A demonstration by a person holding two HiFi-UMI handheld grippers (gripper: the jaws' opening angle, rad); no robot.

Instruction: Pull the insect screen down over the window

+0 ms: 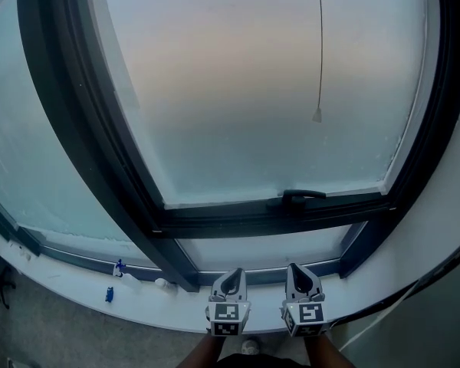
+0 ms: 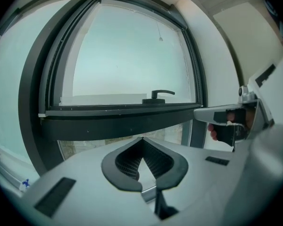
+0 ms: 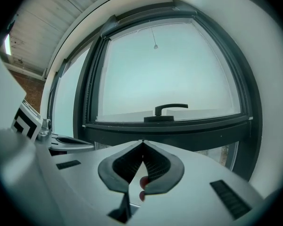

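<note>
Screen, insect: I judge it light, limp mesh, rolled unseen high above the window handle point(image 1: 295, 198), best taken at the toggle point(image 1: 317, 115) ending its thin cord point(image 1: 320, 52); left tongs point(image 1: 233, 276) and right tongs point(image 1: 295, 273), below that handle, both pressed together, empty.

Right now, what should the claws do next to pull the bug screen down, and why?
Probably raise the right claw toward the pull cord and open it. It and the left claw are shut, empty and low near the sill, while the cord hangs above.
</note>
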